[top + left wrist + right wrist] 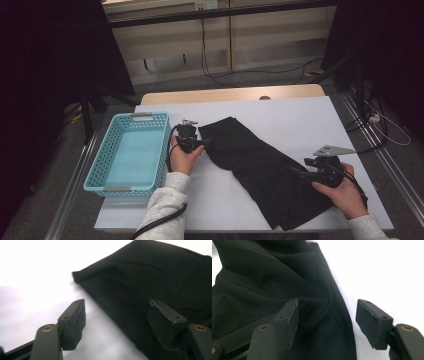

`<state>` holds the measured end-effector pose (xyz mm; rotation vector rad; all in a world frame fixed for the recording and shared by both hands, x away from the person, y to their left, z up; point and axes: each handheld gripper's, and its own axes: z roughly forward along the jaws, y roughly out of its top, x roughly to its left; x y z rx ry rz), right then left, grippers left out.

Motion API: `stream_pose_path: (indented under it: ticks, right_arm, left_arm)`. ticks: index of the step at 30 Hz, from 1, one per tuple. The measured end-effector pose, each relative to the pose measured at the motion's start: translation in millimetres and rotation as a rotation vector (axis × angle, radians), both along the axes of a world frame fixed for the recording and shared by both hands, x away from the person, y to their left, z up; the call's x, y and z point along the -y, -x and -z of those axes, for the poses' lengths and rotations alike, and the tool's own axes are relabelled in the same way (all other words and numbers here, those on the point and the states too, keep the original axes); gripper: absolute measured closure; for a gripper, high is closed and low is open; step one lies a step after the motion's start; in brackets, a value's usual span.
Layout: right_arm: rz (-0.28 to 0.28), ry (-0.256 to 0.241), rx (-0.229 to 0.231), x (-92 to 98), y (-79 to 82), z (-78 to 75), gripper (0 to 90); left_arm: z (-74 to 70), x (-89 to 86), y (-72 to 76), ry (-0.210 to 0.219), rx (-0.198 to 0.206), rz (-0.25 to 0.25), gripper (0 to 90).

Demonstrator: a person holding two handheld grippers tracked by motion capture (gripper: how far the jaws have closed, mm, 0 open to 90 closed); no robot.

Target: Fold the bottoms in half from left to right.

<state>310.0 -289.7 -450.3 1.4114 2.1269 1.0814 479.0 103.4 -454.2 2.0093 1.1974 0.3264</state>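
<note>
A black cloth [260, 165] lies diagonally across the white worktop [300, 120], one end near the blue basket [131, 152], the other spread toward the near right edge. In the left gripper view the cloth [150, 280] shows a hemmed corner just ahead of the jaws; in the right gripper view the cloth [274, 282] bunches in soft folds under and between the jaws.

We hold the left gripper [192, 142] at the cloth's far-left end, between basket and fabric, and the right gripper [310, 172] over the near-right end. Both pairs of jaws stand apart, with nothing clamped: the left gripper [116, 317] straddles the cloth's edge, and the right gripper [327, 320] does the same on its side.

We judge the step in hand to be taking hold of the two ends, probably to fold or lift the cloth. To do it well, we lower each gripper until one jaw slides under the edge, close on a full fold rather than a single thin layer, and grip both ends before lifting, so that the cloth rises evenly and does not drag sideways.
</note>
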Motion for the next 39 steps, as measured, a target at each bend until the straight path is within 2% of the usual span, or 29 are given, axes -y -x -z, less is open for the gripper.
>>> stream_pose_path:
  ticks: [4, 9, 10, 14, 16, 21, 22, 27, 28, 33, 37, 39]
  right_arm:
    - [0.0, 0.005, -0.003, -0.6, 2.0, 0.3, 34.8]
    - [0.001, 0.017, 0.009, 0.4, 3.4, -0.9, 34.4]
    - [0.014, 0.016, 0.009, 1.0, 3.8, -0.5, 31.5]
    - [0.029, 0.014, 0.013, 2.0, 4.2, -0.1, 28.7]
    - [0.035, 0.011, 0.019, 2.6, 4.0, -1.8, 28.4]
    - [0.039, 0.014, 0.029, 1.5, 3.8, -2.5, 28.1]
    - [0.032, 0.013, 0.021, -1.2, 3.2, -1.1, 28.1]
    - [0.027, 0.012, 0.031, -0.6, 3.7, -3.8, 28.1]
    - [0.029, 0.011, 0.036, -0.3, 3.9, -4.9, 28.1]
    - [0.019, 0.011, 0.029, -2.1, 3.9, -3.4, 27.9]
    - [0.007, 0.018, 0.028, -3.7, 4.4, -3.7, 27.7]
    - [0.006, 0.02, 0.033, -3.6, 4.3, -5.0, 27.3]
  left_arm:
    - [5.6, 2.8, -4.2, 0.012, -0.029, -0.015, 32.6]
    - [6.3, 3.6, -3.3, 0.006, -0.023, -0.01, 33.0]
    - [6.3, 4.6, -2.8, 0.037, -0.038, -0.013, 33.1]
    - [5.7, 6.3, -2.4, 0.02, -0.042, -0.009, 35.9]
    - [5.5, 7.6, -1.9, 0.035, -0.049, -0.016, 39.7]
    - [4.2, 7.9, -1.6, 0.034, -0.066, -0.048, 56.7]
    - [3.6, 7.5, -2.6, 0.047, -0.086, -0.057, 60.9]
    - [2.7, 10.7, -3.9, 0.055, -0.114, -0.061, 74.8]
    - [3.4, 11.7, -4.3, 0.074, -0.129, -0.057, 79.2]
    - [1.7, 9.5, -5.6, 0.074, -0.128, -0.053, 81.8]
    - [-2.4, 1.9, -9.3, 0.084, -0.117, -0.071, 85.3]
    - [-3.9, -2.5, -11.5, 0.073, -0.115, -0.071, 85.7]
